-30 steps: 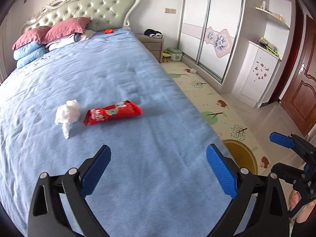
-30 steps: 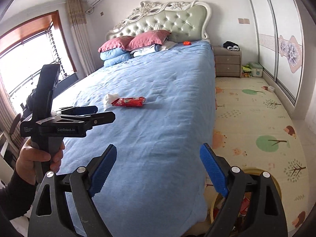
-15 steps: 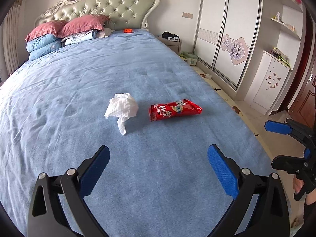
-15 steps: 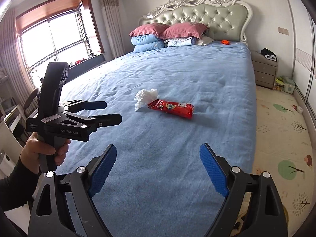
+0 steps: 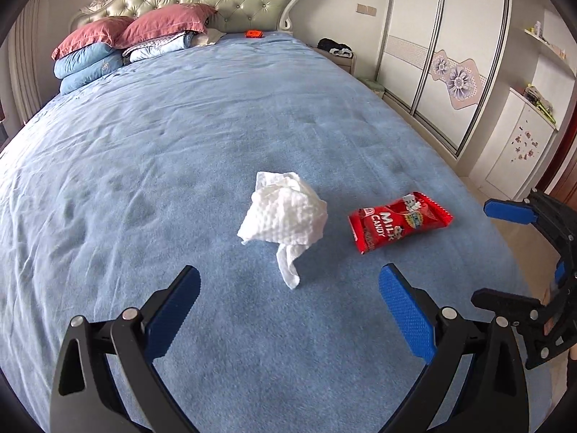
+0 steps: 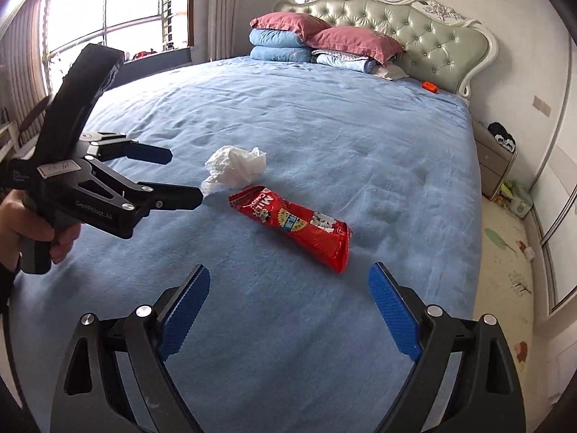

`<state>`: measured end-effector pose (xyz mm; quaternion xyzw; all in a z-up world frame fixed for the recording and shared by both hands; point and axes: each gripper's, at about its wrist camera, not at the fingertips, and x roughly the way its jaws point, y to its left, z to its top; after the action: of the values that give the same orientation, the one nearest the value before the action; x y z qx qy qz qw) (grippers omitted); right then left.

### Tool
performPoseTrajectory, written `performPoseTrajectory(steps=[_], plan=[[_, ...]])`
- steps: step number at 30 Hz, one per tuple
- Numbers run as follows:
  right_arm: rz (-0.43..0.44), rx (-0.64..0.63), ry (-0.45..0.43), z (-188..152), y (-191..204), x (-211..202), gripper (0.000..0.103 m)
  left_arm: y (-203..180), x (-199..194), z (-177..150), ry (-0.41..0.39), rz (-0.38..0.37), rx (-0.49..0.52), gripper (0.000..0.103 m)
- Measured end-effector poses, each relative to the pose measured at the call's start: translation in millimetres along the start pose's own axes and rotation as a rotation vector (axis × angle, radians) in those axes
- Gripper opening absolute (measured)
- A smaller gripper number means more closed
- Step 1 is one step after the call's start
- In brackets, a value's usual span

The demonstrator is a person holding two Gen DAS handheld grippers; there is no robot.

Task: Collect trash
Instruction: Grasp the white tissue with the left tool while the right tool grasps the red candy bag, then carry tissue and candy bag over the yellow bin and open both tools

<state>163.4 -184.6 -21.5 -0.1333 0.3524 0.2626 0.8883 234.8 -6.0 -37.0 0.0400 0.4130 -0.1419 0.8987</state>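
Note:
A crumpled white tissue (image 5: 285, 213) lies on the blue bed (image 5: 180, 151), with a red milk candy wrapper (image 5: 398, 221) to its right. My left gripper (image 5: 288, 285) is open and empty, just short of the tissue. My right gripper (image 6: 288, 281) is open and empty, just short of the wrapper (image 6: 292, 222). In the right wrist view the tissue (image 6: 236, 166) sits beyond the wrapper, and the left gripper (image 6: 180, 173) hovers at its left side. The right gripper (image 5: 519, 252) shows at the right edge of the left wrist view.
Stacked pillows (image 5: 126, 47) and a small orange object (image 5: 253, 33) lie by the headboard. A nightstand (image 6: 496, 155) and wardrobe (image 5: 440, 57) stand to the right of the bed. A patterned floor mat (image 6: 508, 252) lies beside the bed. A window (image 6: 108, 3) is on the left.
Both grippers have moved forward over the bed toward the trash. The tissue and wrapper now appear much closer. Both stay open.

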Motion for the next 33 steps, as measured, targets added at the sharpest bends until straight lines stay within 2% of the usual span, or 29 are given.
performPoseTrajectory(steps=[3,5,8,12,13,14,16,20,27,33], plan=[[-0.031,-0.091,0.019,9,5,23,0.086,7,5,1,0.004,-0.007,-0.011,0.099],[-0.021,-0.117,0.034,14,8,36,0.085,13,8,1,0.006,-0.019,-0.023,0.099],[-0.05,-0.169,0.051,21,12,51,0.082,19,14,2,0.017,-0.027,-0.035,0.099],[-0.035,-0.17,0.068,29,6,64,0.077,19,20,4,0.025,-0.023,-0.029,0.099],[-0.031,-0.16,0.083,31,3,69,0.069,19,20,5,0.024,-0.021,-0.027,0.099],[-0.023,-0.147,0.101,31,1,74,0.055,18,21,6,0.024,-0.019,-0.025,0.099],[-0.017,-0.116,0.109,31,-4,77,0.046,17,23,8,0.025,-0.012,-0.021,0.099],[-0.024,-0.094,0.05,30,-7,64,0.03,17,27,10,0.032,-0.004,-0.023,0.099],[0.005,0.028,-0.01,29,-27,40,0.026,10,34,19,0.04,0.031,-0.015,0.099],[0.077,0.127,0.007,25,-36,31,0.026,6,53,39,0.05,0.087,-0.02,0.099]])
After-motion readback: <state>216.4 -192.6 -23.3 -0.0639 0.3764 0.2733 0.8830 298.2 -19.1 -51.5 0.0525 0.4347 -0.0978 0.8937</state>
